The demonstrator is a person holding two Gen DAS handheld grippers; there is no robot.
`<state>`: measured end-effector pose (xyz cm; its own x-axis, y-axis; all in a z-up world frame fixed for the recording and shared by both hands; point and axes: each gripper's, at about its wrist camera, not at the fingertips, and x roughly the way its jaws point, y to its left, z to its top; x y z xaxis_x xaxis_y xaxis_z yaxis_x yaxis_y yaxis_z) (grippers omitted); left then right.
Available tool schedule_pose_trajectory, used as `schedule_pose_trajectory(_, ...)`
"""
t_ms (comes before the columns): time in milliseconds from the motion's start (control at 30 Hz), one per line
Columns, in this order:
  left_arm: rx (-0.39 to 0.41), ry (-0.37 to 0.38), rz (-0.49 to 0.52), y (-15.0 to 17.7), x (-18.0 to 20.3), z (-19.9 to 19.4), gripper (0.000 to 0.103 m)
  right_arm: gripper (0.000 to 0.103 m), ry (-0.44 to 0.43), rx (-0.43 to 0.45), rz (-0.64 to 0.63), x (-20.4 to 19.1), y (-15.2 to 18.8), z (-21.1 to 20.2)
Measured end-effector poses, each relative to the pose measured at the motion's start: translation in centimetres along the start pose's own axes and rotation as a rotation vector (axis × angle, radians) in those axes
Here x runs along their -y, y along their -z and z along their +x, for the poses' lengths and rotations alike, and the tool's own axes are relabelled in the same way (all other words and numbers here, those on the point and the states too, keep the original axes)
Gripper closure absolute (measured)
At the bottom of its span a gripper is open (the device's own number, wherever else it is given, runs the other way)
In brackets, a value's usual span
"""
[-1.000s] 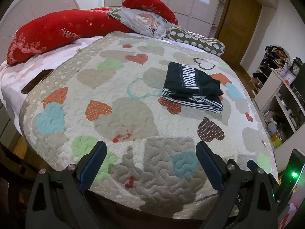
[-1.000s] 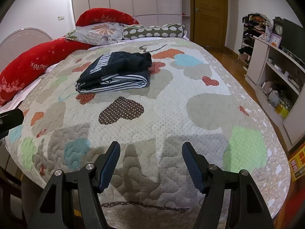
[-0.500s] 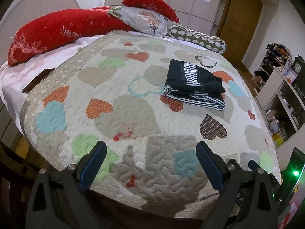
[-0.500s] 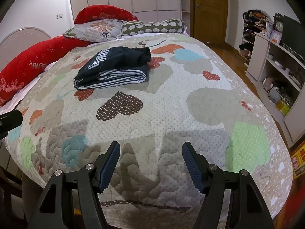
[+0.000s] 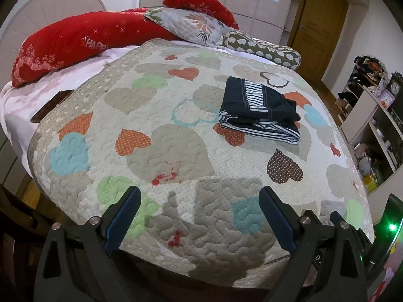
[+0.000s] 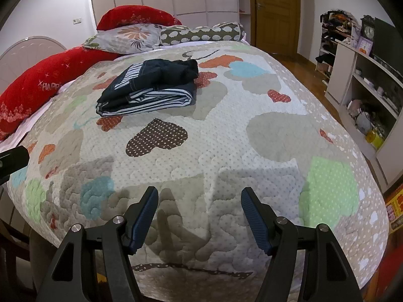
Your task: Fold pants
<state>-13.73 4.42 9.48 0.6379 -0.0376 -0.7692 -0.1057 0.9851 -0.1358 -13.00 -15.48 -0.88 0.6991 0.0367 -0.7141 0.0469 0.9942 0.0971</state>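
Dark navy pants [image 5: 259, 110] with striped white panels lie folded in a compact stack on the heart-patterned quilt [image 5: 163, 151], toward the far right of the bed; they also show in the right wrist view [image 6: 148, 88] at upper left. My left gripper [image 5: 199, 214] is open and empty, hovering over the near edge of the bed, well short of the pants. My right gripper [image 6: 199, 214] is open and empty, also over the near edge.
Red pillows [image 5: 75, 42], a floral pillow [image 5: 191, 25] and a spotted bolster [image 5: 264, 50] line the head of the bed. A shelf unit [image 6: 365, 88] with clutter stands right of the bed. A wooden door [image 6: 277, 12] is at the back.
Both grippers have drawn back slightly from the bed and stay open. The folded pants have not moved.
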Motion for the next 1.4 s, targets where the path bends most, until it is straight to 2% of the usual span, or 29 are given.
schedule_pose_trajectory(433,-0.016,0.008,0.014,-0.2,-0.3,1.0,0.009,0.030,-0.025,-0.016,0.016,0.3,0.1,0.5)
schedule_pose_trajectory(533,0.032,-0.007,0.026,-2.3,-1.0,1.4,0.009,0.030,-0.080,0.032,-0.002,0.9,-1.7,0.1)
schedule_pose_trajectory(600,0.038,0.004,0.019,-4.3,-1.4,2.3,0.009,0.030,-0.105,0.059,0.003,1.6,-4.2,0.1)
schedule_pose_trajectory(700,-0.020,0.077,0.002,-7.9,-1.4,5.3,0.009,0.030,-0.191,0.025,0.073,2.9,-8.0,1.7)
schedule_pose_trajectory(833,-0.135,0.176,-0.032,-11.0,-0.7,10.5,0.009,0.030,-0.300,-0.080,0.169,4.0,-13.0,7.3)
schedule_pose_trajectory(1000,-0.227,0.310,-0.078,-13.0,0.9,16.2,0.009,0.030,-0.439,-0.196,0.311,4.8,-15.9,14.2)
schedule_pose_trajectory(1033,-0.261,0.334,-0.085,-13.4,1.3,17.7,0.009,0.030,-0.464,-0.197,0.344,4.8,-16.3,15.2)
schedule_pose_trajectory(1133,-0.324,0.354,-0.078,-13.7,2.8,20.9,0.009,0.030,-0.545,-0.213,0.383,4.0,-17.4,17.8)
schedule_pose_trajectory(1167,-0.318,0.339,-0.052,-13.7,3.5,21.2,0.012,0.030,-0.569,-0.222,0.400,3.6,-17.7,18.6)
schedule_pose_trajectory(1200,-0.300,0.327,-0.023,-13.7,4.1,21.1,0.021,0.031,-0.589,-0.224,0.413,3.2,-18.0,19.2)
schedule_pose_trajectory(1233,-0.292,0.345,-0.002,-13.7,4.7,20.8,0.052,0.036,-0.598,-0.225,0.411,2.9,-18.3,19.5)
schedule_pose_trajectory(1267,-0.308,0.377,-0.007,-13.7,5.0,20.5,0.067,0.050,-0.602,-0.229,0.401,2.5,-18.6,19.6)
schedule_pose_trajectory(1300,-0.305,0.380,-0.015,-13.7,5.0,20.1,0.069,0.061,-0.608,-0.230,0.387,2.0,-18.9,19.5)
schedule_pose_trajectory(1333,-0.287,0.372,-0.009,-13.8,5.1,19.4,0.075,0.063,-0.617,-0.226,0.378,1.9,-19.1,19.1)
schedule_pose_trajectory(1400,-0.267,0.374,0.003,-13.6,5.3,17.8,0.078,0.068,-0.636,-0.204,0.342,1.7,-19.4,17.7)
